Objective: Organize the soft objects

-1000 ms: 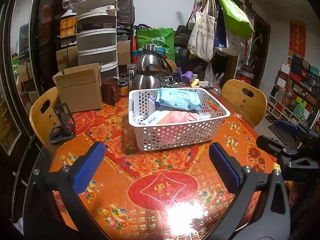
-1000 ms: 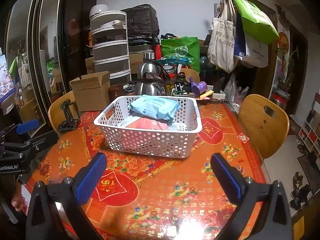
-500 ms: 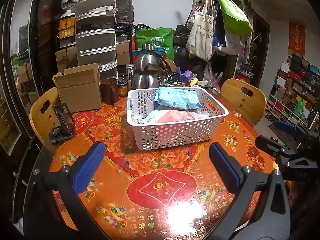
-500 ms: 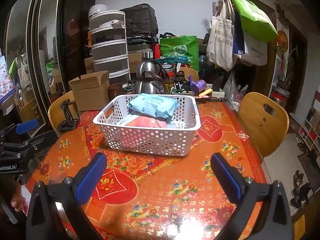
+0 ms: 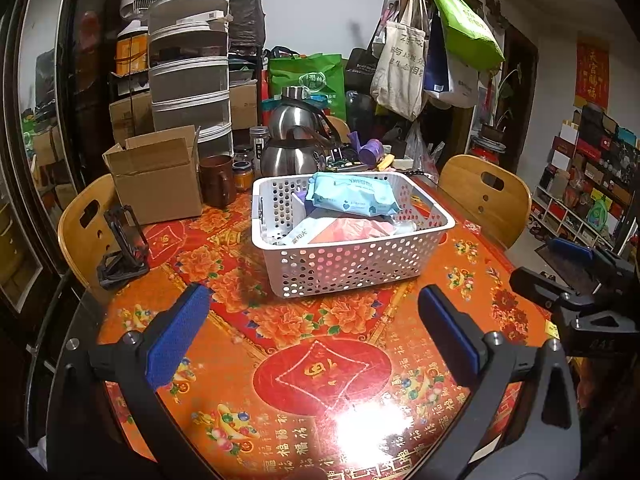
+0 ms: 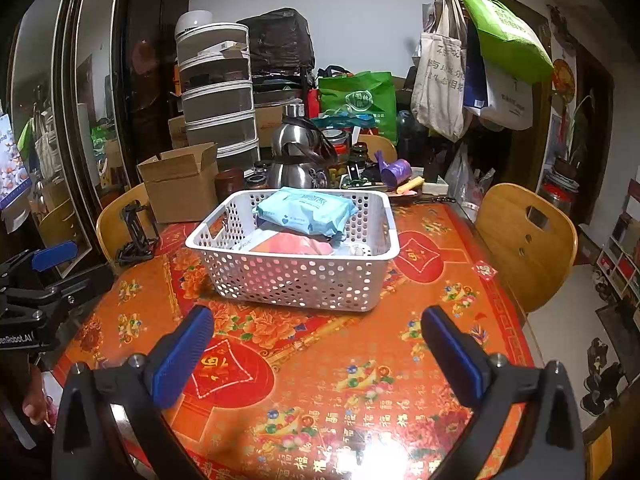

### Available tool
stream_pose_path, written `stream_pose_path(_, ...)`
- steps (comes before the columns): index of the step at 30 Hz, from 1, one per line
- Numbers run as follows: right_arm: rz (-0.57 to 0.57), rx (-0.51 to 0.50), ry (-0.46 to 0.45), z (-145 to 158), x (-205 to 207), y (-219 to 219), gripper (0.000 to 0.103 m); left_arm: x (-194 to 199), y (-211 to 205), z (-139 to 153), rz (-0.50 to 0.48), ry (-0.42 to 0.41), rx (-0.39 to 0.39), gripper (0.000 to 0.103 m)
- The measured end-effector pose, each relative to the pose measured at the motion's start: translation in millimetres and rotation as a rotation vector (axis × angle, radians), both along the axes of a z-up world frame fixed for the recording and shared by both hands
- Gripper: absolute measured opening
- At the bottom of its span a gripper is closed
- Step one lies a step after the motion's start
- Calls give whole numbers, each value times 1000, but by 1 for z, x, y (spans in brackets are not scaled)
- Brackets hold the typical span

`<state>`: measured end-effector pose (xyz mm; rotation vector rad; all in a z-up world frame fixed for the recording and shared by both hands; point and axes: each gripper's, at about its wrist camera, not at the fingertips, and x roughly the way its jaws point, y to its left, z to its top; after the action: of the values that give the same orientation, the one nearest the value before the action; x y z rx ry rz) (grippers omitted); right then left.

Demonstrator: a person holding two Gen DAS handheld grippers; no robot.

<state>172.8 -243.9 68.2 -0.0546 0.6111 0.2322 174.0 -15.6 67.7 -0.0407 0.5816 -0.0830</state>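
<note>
Left wrist view, left gripper (image 5: 312, 312) spread wide, empty, right gripper (image 6: 316, 332) likewise, basket (image 5: 360, 264) beyond.

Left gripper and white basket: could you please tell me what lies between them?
Only bare tablecloth: in the left wrist view, nothing sits between the open left gripper and the basket.

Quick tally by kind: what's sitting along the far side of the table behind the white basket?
Cardboard box: 1
Brown mug: 1
Steel kettles: 2
Purple scoop: 1
Small jars: cannot count, partly hidden
Total counted: 5
</note>
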Motion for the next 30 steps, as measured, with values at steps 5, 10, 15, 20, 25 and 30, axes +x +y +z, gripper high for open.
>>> stream_pose_path(5, -1, 2, 1, 1, -1, -2, 103, 0, 0, 0, 0, 1, 3, 103)
stream_pose_path(10, -1, 3, 1, 0, -1, -2, 103, -1, 1, -2, -3, 3, 4, 103)
stream_pose_path(15, -1, 1, 3, 0, -3, -1, 103, -1, 1, -2, -4, 4, 3, 103)
stream_pose_path(20, 0, 5, 4, -1, -3, -1, 103, -1, 1, -3, -3, 5, 4, 103)
stream_pose_path(25, 0, 4, 4, -1, -4, -1, 103, -1, 1, -3, -2, 5, 5, 103)
stream_pose_path(30, -1, 5, 6, -2, -4, -1, 103, -1, 1, -3, -3, 5, 5, 103)
